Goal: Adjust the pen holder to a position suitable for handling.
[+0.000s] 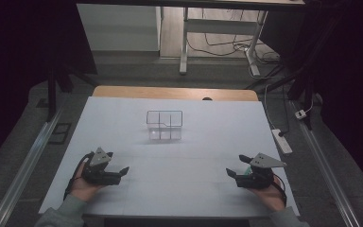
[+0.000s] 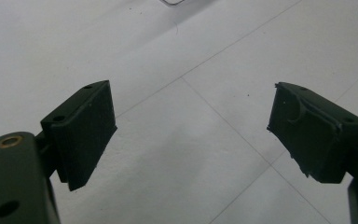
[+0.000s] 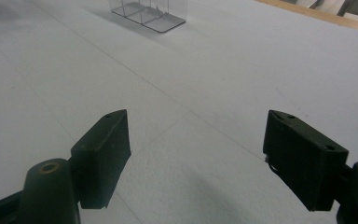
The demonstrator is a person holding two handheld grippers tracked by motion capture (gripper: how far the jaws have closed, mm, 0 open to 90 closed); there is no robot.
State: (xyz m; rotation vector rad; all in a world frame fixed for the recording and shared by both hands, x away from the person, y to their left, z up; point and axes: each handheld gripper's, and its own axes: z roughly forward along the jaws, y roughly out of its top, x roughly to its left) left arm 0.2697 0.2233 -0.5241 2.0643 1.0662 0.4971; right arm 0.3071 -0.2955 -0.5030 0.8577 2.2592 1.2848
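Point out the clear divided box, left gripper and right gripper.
clear divided box [image 1: 164, 126], high view, on its front wall.
left gripper [image 1: 124, 170], high view, midway between its fingertips.
right gripper [image 1: 237, 164], high view, midway between its fingertips.

light: dim, cool cast, high view dark at both sides | brightest: white tabletop, floor beyond it | shadows: soft, faint under fingers in both gripper views | glare: faint sheen on clear box | focus: fingers slightly soft, high view grainy
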